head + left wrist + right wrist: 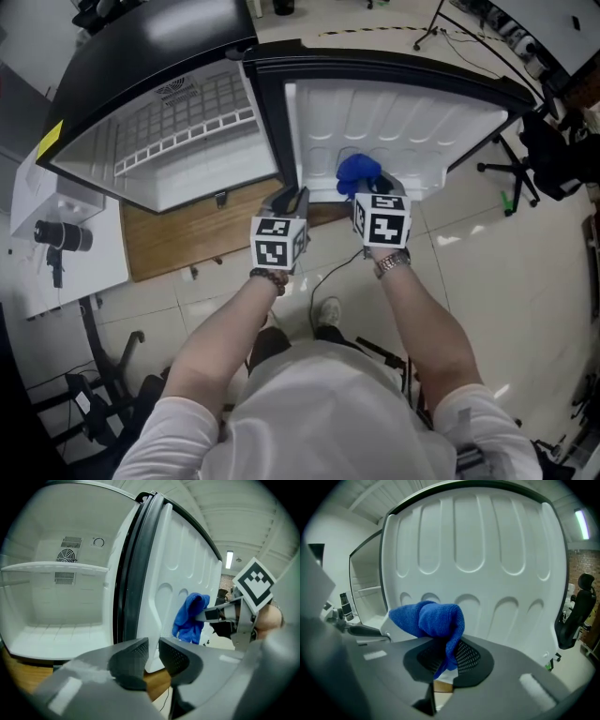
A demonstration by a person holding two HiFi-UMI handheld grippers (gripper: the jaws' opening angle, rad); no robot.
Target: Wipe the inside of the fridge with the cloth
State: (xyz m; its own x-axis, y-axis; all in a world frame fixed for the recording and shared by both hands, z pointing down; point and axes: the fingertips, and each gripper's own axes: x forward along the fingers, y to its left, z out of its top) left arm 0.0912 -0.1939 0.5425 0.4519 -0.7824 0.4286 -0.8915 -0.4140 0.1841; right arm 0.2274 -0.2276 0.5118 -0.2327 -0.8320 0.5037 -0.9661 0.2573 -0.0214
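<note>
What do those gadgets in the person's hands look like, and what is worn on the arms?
The left gripper and right gripper are grey, each with two fingers padded in dark dimpled rubber and a white cube bearing black square markers. A beaded bracelet circles the left wrist, a silvery watchband the right. The sleeves are short and white.

White short-sleeved T-shirt (pixel 328 412); beaded bracelet (pixel 270 277) on left wrist, metal watch (pixel 393 262) on right. Grey left gripper (pixel 152 651) and right gripper (pixel 447 660), dark mesh-textured pads (pixel 177 656), white cubes (pixel 278 242) with black square markers.
</note>
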